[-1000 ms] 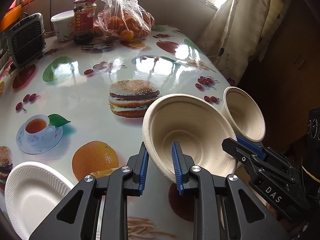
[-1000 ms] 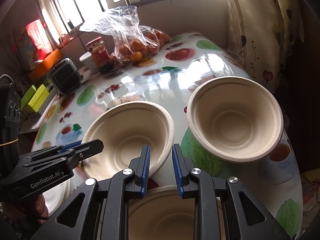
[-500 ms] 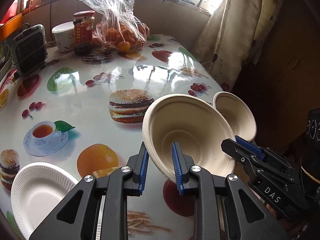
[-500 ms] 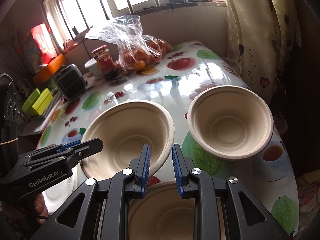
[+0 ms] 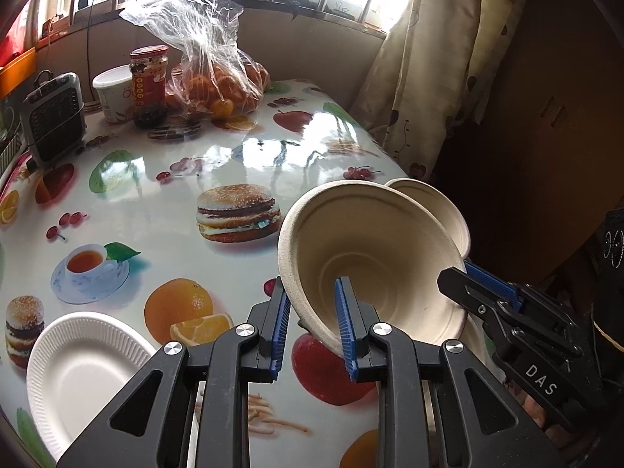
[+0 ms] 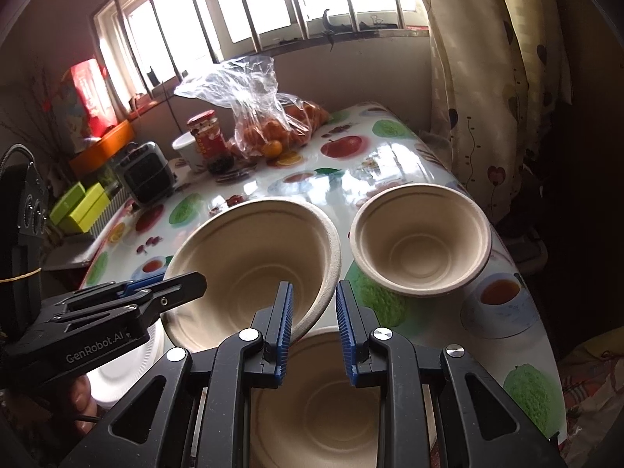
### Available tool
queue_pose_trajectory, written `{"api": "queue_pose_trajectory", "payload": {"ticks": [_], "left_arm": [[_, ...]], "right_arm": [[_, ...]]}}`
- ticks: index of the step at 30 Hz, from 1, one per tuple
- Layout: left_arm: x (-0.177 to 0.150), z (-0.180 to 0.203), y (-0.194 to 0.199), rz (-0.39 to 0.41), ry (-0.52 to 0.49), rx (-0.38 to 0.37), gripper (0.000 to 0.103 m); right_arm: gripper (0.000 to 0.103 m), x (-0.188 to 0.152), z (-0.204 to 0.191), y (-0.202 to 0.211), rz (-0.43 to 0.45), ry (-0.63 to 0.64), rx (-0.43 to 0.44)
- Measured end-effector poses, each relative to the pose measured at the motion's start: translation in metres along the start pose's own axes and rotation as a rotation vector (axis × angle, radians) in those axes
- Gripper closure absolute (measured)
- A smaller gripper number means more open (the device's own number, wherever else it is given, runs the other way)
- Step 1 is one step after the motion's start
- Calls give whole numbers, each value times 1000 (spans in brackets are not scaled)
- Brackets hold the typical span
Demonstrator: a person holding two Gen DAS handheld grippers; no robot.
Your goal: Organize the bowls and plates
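Left gripper (image 5: pixel 312 327) is yours and it's nipped in narrow on the near rim of the big bowl (image 5: pixel 370 241), one blue pad outside the wall, the other inside. Right gripper (image 6: pixel 312 323) is pinched just as narrow on the opposite rim, so you've got that bowl carried between both hands. It's a pale beige pulp bowl, matte and slightly grainy, with a thick rolled lip and stepped rings down at the bottom. It hangs clear above the table (image 5: pixel 156 202) and tips toward your left camera. Just beyond it a smaller bowl (image 6: pixel 419 249) of the same material sits upright near the table's right edge. A third bowl (image 6: pixel 319 397) lies directly under your right gripper. Over at the near left corner there's a white plate (image 5: pixel 85 362) with a ribbed rim, flat on the fruit-print cloth
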State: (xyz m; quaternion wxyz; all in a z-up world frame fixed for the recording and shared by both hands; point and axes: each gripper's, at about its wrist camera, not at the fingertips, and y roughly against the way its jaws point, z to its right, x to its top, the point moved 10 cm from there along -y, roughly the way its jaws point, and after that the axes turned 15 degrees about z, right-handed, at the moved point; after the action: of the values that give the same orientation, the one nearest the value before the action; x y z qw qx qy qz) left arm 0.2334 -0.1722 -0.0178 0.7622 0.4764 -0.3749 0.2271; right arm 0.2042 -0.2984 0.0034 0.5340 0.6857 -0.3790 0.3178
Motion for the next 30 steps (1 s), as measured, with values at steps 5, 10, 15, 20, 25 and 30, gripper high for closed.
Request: {"api": "queue_pose_trajectory", "payload": {"ticks": [5, 10, 15, 20, 25, 30], "left_arm": [[-3, 12, 5, 0, -22, -21, 78], [-8, 25, 9, -3, -44, -42, 78], [-13, 37, 11, -9, -69, -58, 78], [-20, 49, 14, -16, -92, -79, 78], [-29, 60, 15, -31, -112, -93, 78], [-34, 67, 14, -39, -126, -105, 78]], "right_arm": [[81, 1, 6, 16, 22, -3, -18], [81, 0, 14, 29, 36, -10, -36], [81, -3, 21, 42, 49, -20, -53], [81, -6, 29, 55, 60, -34, -71], [81, -11, 37, 65, 68, -45, -89], [81, -16, 44, 72, 71, -61, -102]]}}
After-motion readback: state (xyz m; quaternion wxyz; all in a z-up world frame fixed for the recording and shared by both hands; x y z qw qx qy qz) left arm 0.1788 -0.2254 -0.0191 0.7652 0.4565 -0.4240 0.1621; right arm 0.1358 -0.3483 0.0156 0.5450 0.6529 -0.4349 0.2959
